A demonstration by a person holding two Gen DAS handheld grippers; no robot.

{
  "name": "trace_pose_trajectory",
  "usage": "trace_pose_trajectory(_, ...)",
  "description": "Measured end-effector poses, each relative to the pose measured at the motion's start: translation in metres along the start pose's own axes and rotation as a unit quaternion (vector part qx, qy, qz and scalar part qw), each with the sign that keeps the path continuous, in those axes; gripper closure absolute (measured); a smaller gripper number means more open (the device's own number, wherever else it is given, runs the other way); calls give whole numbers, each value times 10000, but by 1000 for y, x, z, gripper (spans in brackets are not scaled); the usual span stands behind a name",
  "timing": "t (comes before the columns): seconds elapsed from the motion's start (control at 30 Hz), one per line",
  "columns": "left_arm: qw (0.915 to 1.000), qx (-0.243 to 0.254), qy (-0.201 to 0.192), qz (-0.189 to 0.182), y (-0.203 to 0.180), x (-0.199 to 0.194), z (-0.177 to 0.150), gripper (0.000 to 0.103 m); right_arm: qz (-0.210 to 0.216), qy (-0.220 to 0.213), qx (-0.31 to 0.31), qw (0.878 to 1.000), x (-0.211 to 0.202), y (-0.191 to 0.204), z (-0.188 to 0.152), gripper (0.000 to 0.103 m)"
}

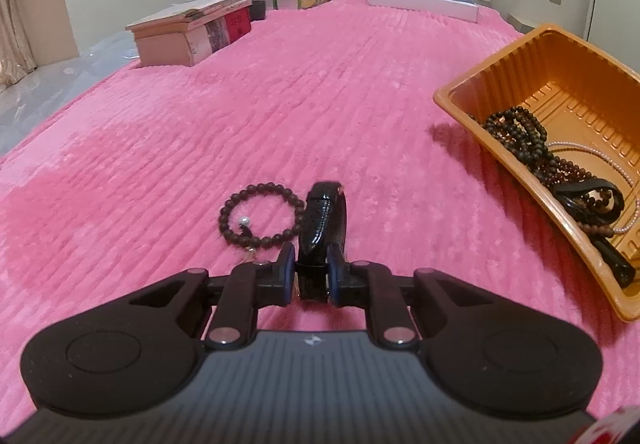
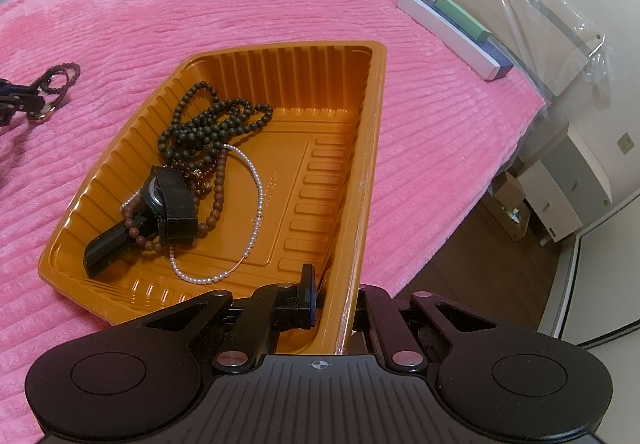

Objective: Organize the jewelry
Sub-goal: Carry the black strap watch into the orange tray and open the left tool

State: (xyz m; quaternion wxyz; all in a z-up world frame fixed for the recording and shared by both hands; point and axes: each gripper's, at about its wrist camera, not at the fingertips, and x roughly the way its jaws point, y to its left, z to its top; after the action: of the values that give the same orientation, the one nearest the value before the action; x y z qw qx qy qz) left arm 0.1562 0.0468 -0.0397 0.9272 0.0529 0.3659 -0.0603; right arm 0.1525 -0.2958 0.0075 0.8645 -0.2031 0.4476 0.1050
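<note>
We note the left gripper [image 1: 311, 276] nearly closed, pads clamped on a black watch strap [image 1: 322, 228] standing on the pink blanket [image 1: 280, 103]; a bead bracelet [image 1: 260, 215] lies at its 9 o'clock. Our right gripper [image 2: 336, 300] pinches the orange tray [image 2: 360, 163] wall at the tray's 6 o'clock, necklaces [image 2: 208, 123] inside.

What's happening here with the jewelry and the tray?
A person holds a tool in each hand. The left tool is closed on a black watch strap on the pink blanket, beside a bead bracelet. The right tool clamps the orange tray wall; necklaces and another watch lie inside.
</note>
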Motion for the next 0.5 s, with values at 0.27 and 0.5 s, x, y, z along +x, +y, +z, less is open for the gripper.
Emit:
trace_pose_trajectory(0.27, 9999, -131, 25, -58, 6, -22, -6, 89, -1, -1, -5, 10000, -1, 0, 0, 99)
trace_pose_trajectory(0.5, 9998, -143, -25, -133, 0, -32, -7, 89, 1, 0, -7, 10000, -1, 0, -1, 99)
